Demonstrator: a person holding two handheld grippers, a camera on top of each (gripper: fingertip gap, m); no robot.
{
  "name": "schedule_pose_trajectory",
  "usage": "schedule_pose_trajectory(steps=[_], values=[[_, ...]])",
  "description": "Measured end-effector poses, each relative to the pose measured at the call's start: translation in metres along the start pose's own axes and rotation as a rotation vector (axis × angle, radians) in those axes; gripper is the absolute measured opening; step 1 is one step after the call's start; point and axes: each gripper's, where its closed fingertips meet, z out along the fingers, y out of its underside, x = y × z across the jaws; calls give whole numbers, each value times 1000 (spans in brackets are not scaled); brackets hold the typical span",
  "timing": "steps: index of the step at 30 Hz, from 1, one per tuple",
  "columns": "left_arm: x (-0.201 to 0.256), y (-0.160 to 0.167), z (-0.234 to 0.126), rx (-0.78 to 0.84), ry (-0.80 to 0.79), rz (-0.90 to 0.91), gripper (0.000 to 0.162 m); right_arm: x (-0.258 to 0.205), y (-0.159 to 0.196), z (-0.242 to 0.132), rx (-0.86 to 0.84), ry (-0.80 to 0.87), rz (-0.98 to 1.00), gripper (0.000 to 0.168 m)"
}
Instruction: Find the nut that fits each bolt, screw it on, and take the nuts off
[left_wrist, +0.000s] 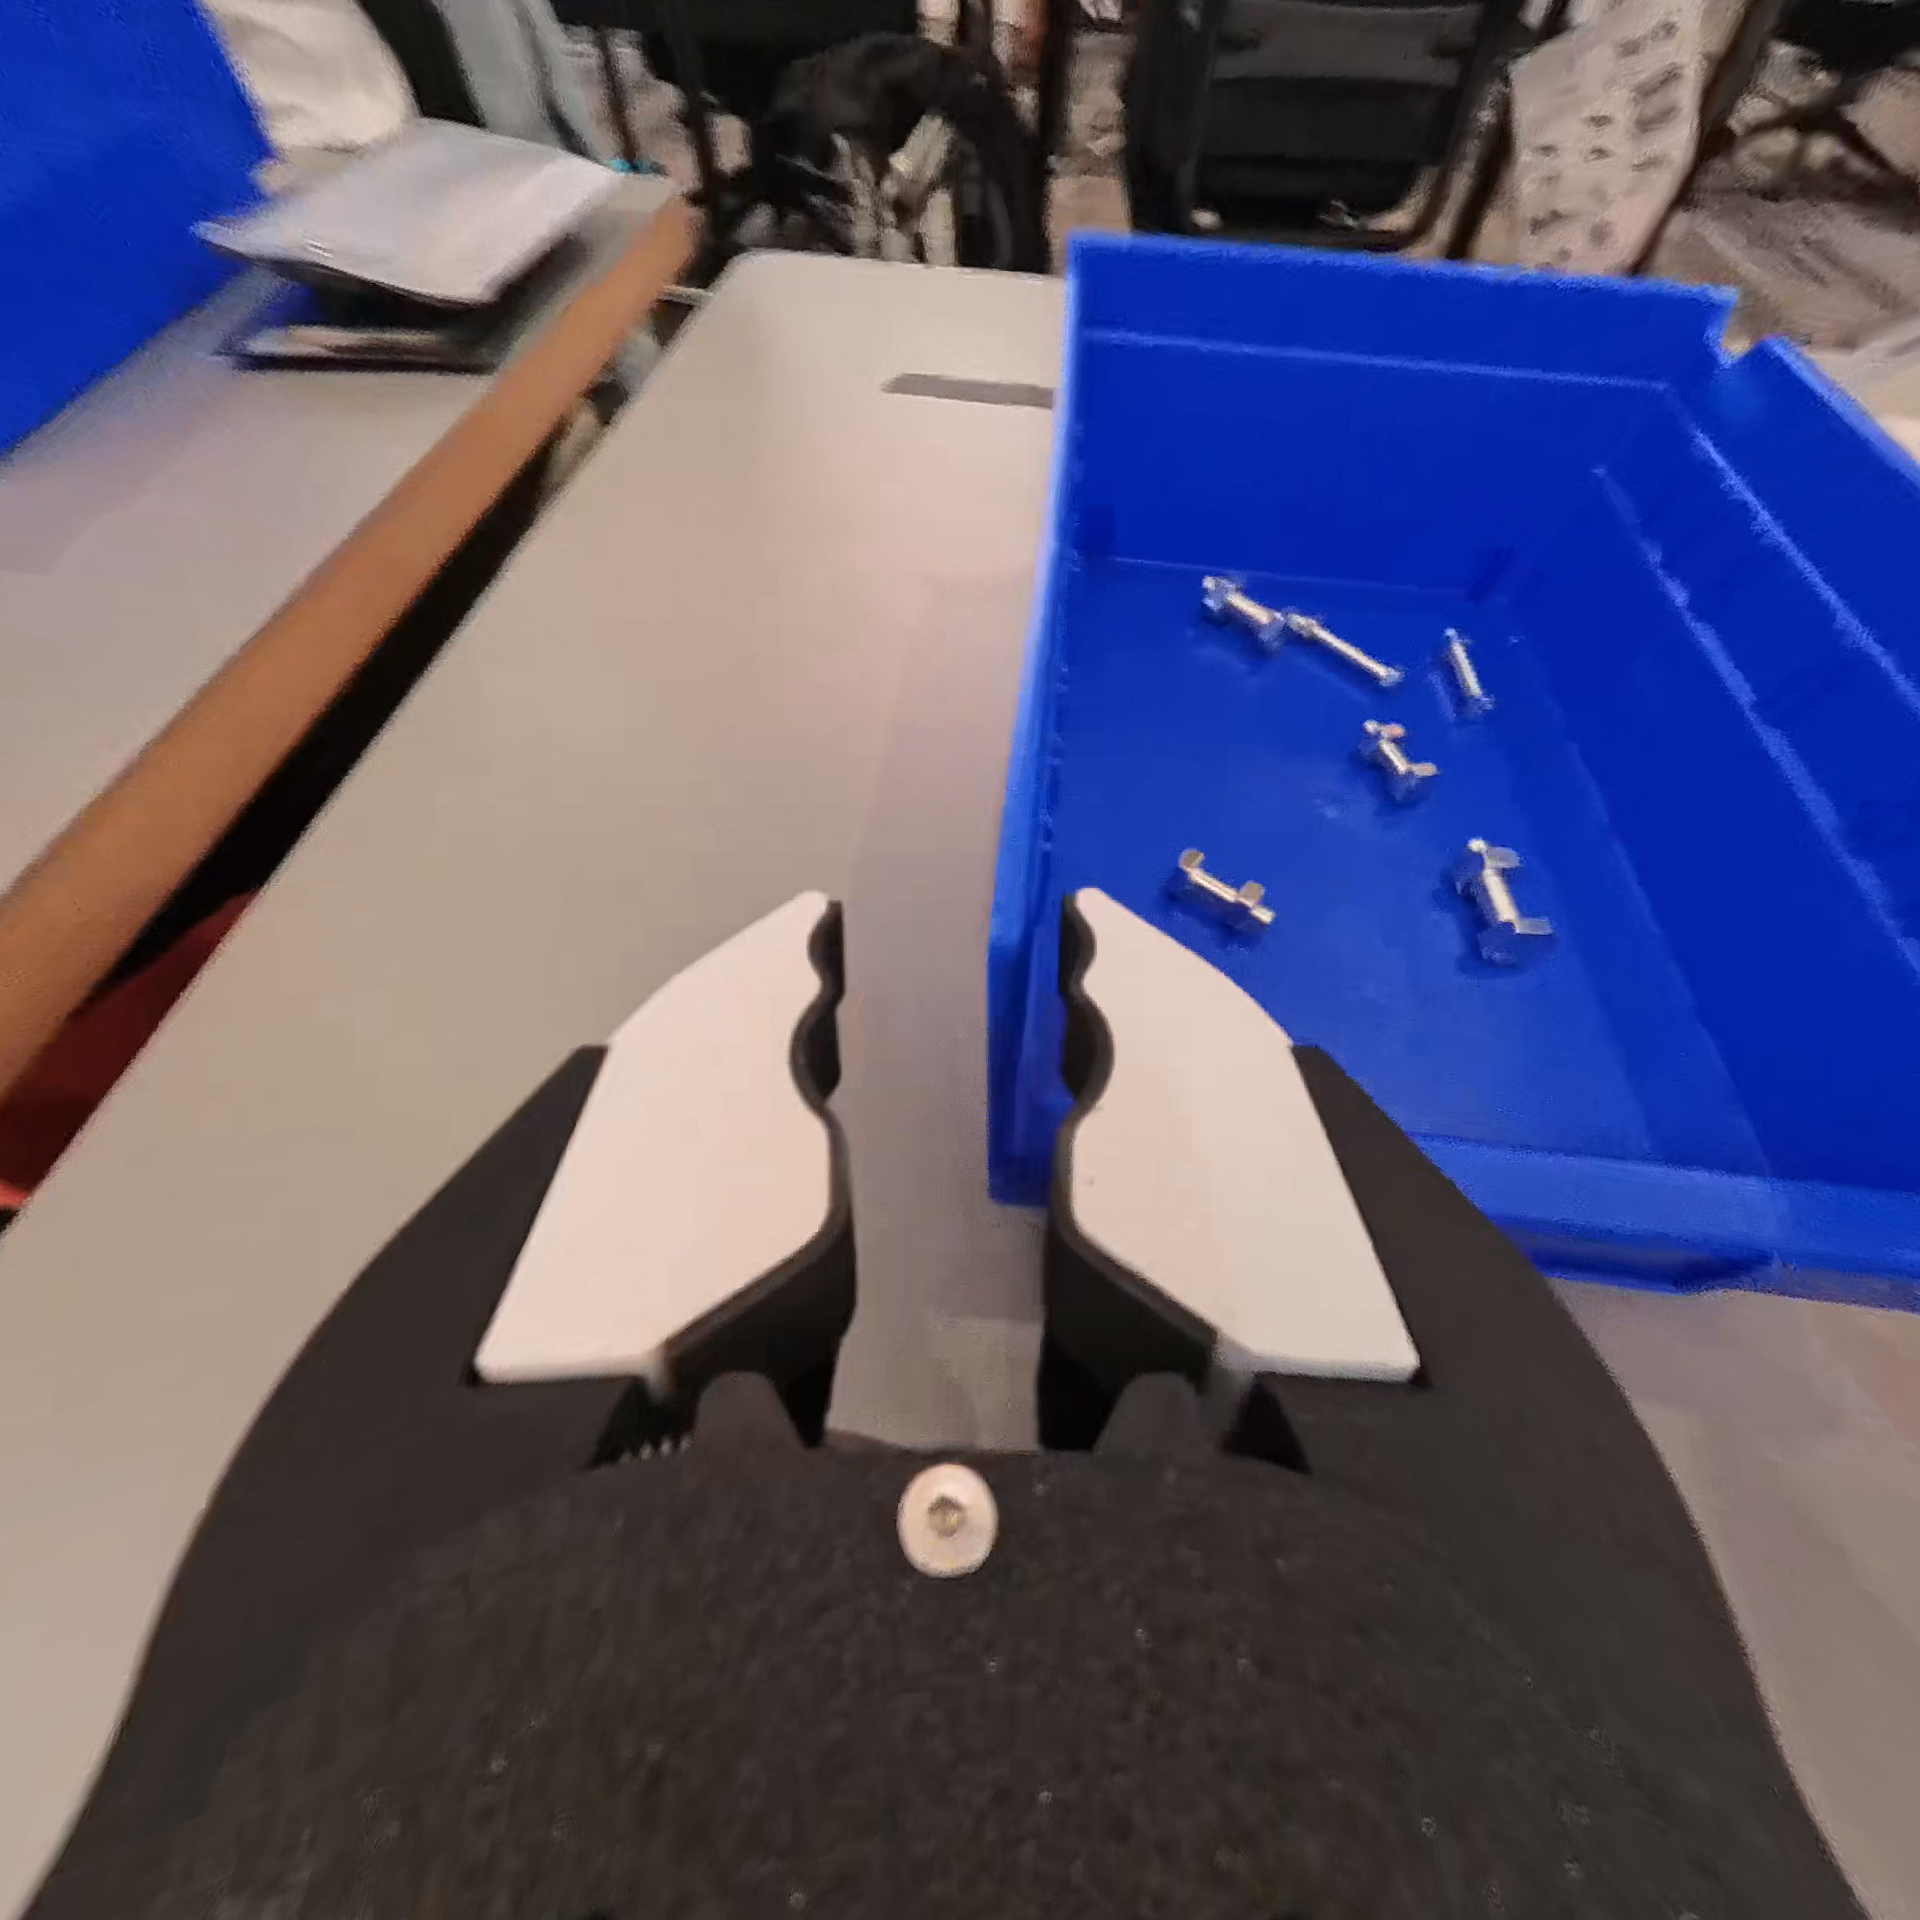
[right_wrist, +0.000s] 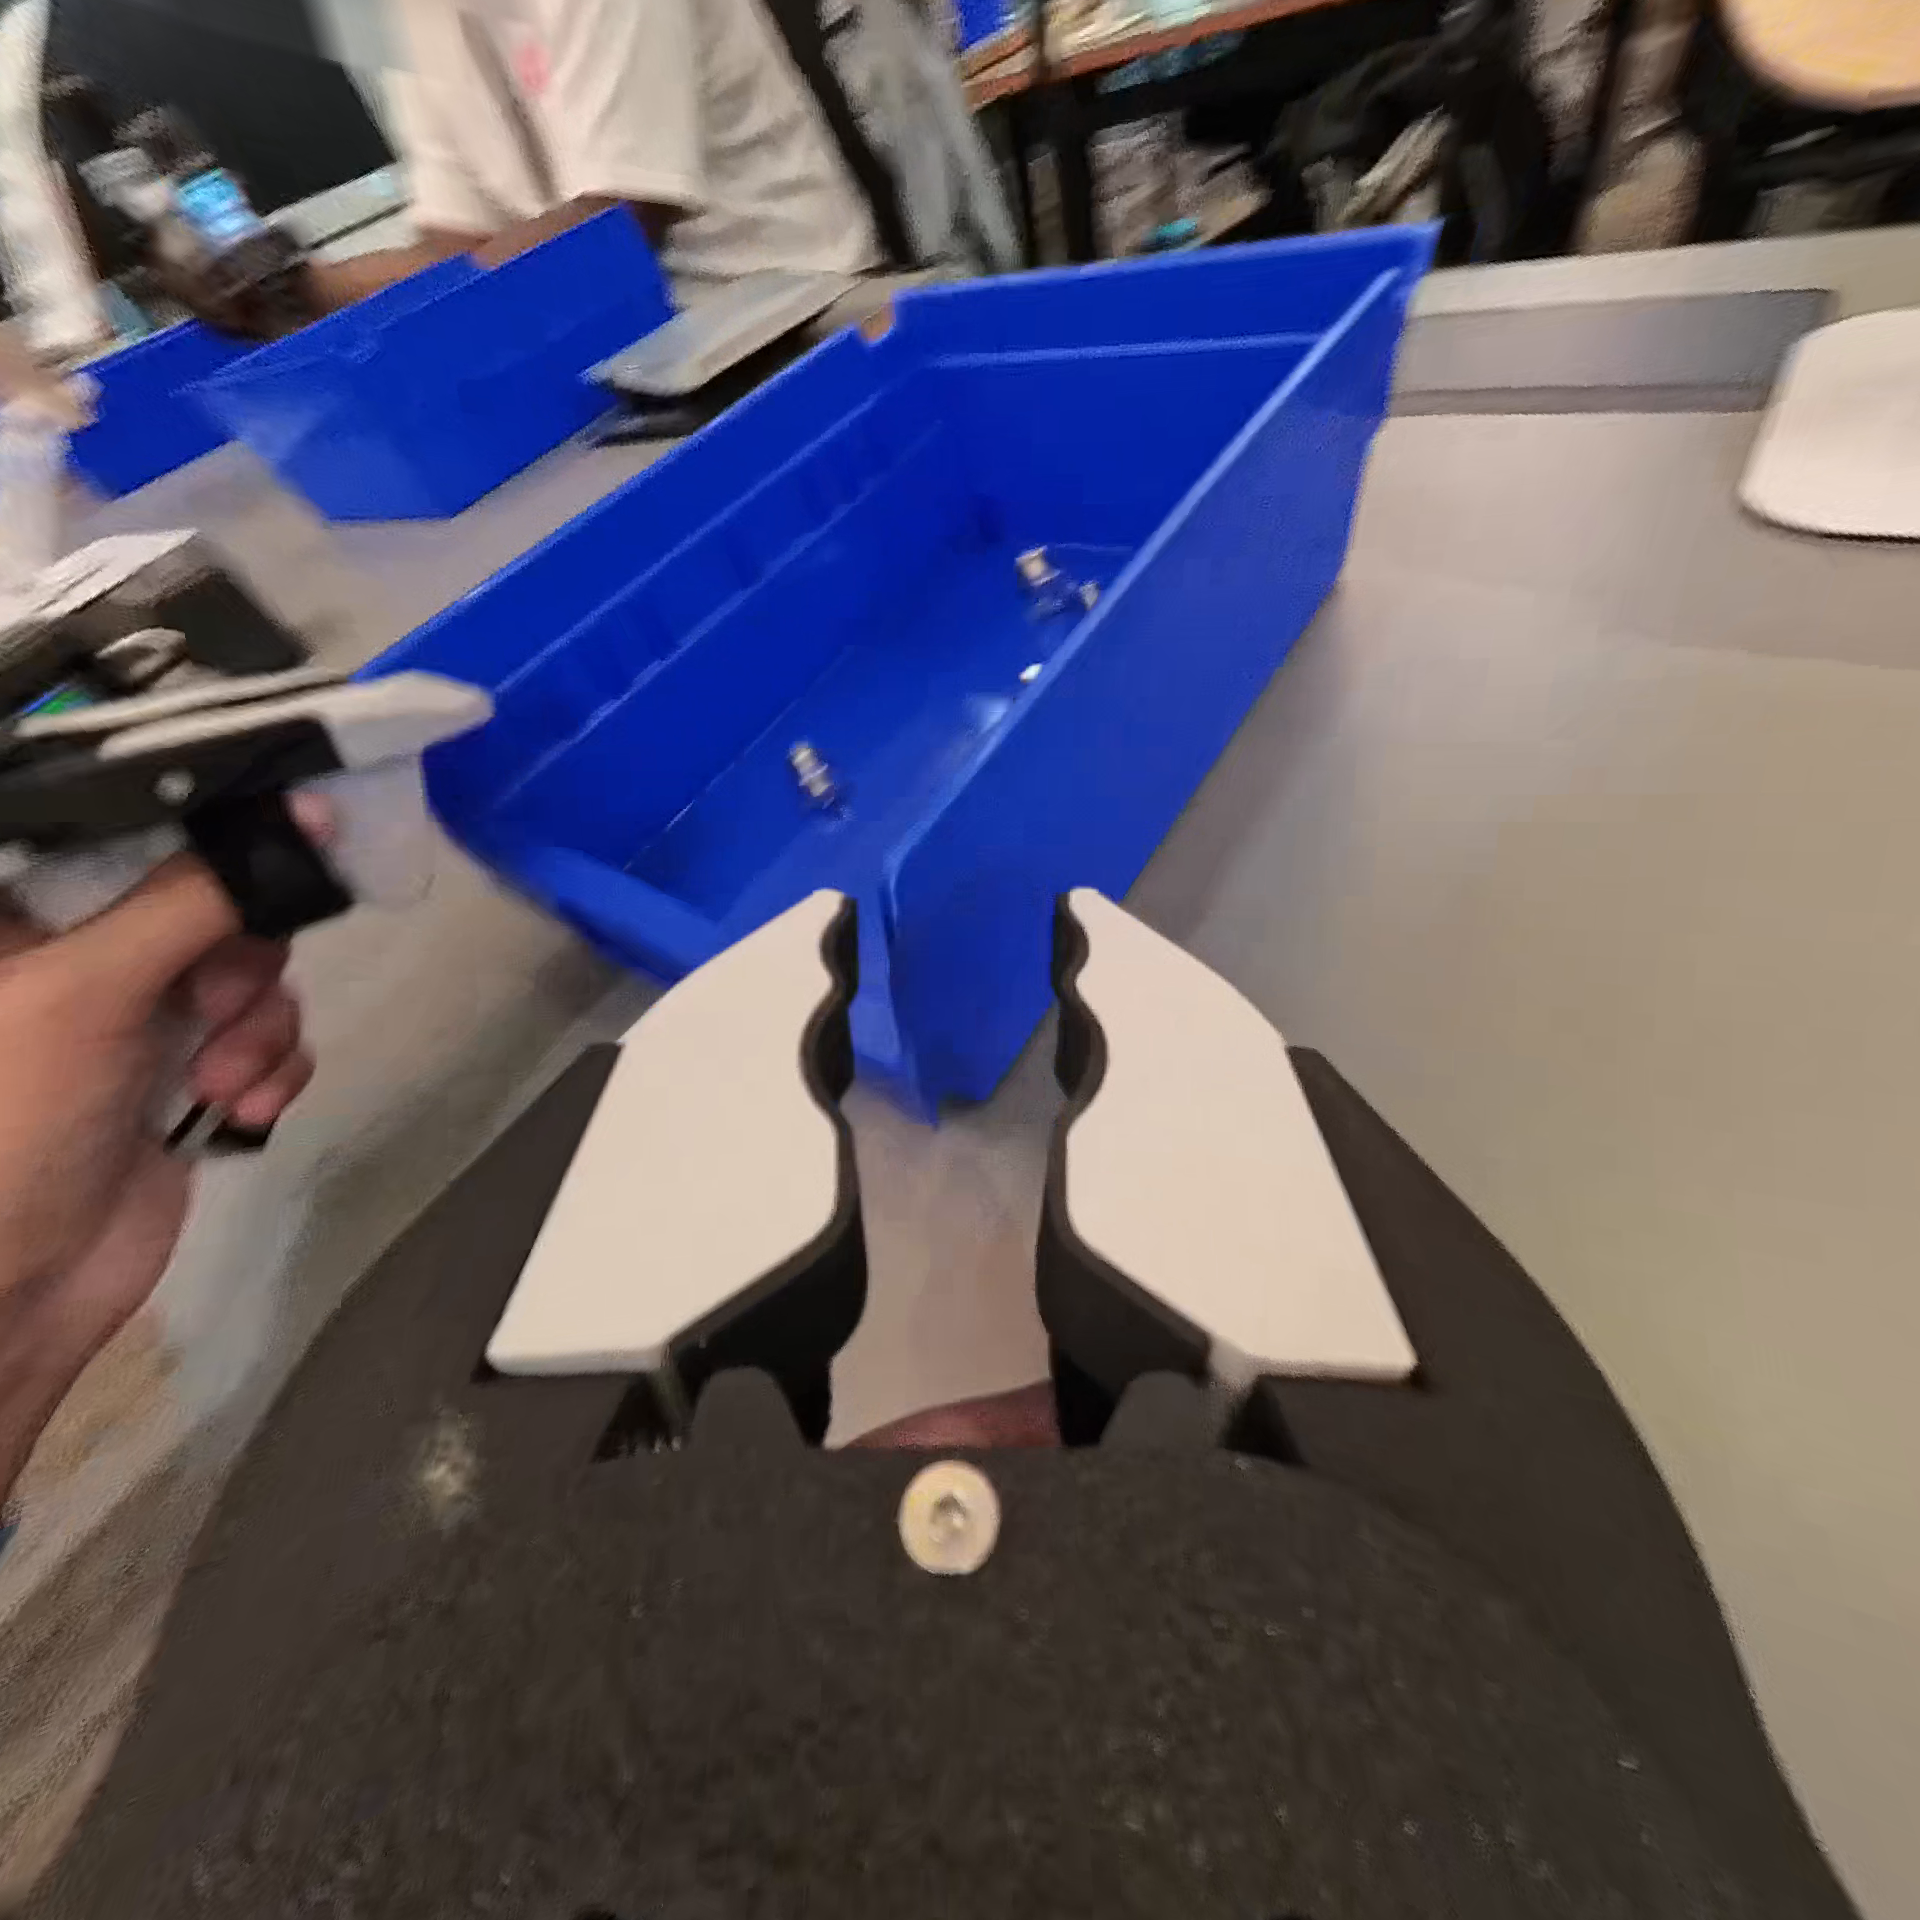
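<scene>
Both tongs are seen with a narrow gap between their tips and nothing held. The left tongs (left_wrist: 951, 925) are held above the grey tabletop (left_wrist: 644, 727), just beside the near left corner of a blue bin (left_wrist: 1351, 436). The right tongs (right_wrist: 956, 914) are framed around the bin's near corner (right_wrist: 966, 935), which shows in the gap between the tips; contact cannot be told.

On the bin floor, 6 small silver bolts are scattered, most of them seemingly with nuts on, though blur hides the detail. 2 of them lie end to end near the back wall (left_wrist: 1294, 629), 1 lies to their right (left_wrist: 1463, 675), 1 in the middle (left_wrist: 1397, 762), and 2 nearer the front (left_wrist: 1224, 896) (left_wrist: 1501, 902). All lie ahead and to the right of the left tongs, well apart from the tips.

Only about 3 of the pieces are shown in the right wrist view (right_wrist: 816, 774), as the bin wall hides the rest. That view alone shows the left tongs (right_wrist: 416, 717) from the side, gripped by a hand (right_wrist: 114, 1049), plus further blue bins (right_wrist: 436, 395) and a white pad (right_wrist: 1860, 436). A second table with papers (left_wrist: 416, 223) is shown only in the left wrist view.
</scene>
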Motion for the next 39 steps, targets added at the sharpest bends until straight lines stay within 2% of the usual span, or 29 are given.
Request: schedule_pose_trajectory(steps=[2,4,5,7,10,12,15,19,23,26,30,39], values=[[11,-13,-20,82,-12,-27,42,6,7,-27,-89,-140,2,43],[46,-23,-36,146,60,-34,54,24,17,-58,-166,-247,-33,50],[70,-26,-44,172,110,-32,55,37,22,-74,-192,-284,-59,53],[136,-28,-59,205,279,-31,55,80,32,-102,-213,-258,-109,60],[248,-9,-82,185,517,24,54,146,24,-139,-74,-175,-96,59],[302,8,-89,190,558,110,48,178,14,-161,19,-132,-88,59],[343,21,-84,202,529,245,44,209,-3,-187,106,-43,-154,57],[353,31,-60,91,537,169,46,238,-2,-203,172,24,-106,52],[325,32,-49,83,456,130,54,261,-9,-210,226,127,-32,51],[301,27,-48,130,415,135,54,263,-8,-210,221,176,-56,49],[287,24,-48,154,438,108,54,259,-6,-207,202,193,-107,47],[288,30,-44,110,457,114,54,259,-6,-207,210,167,-86,43]])
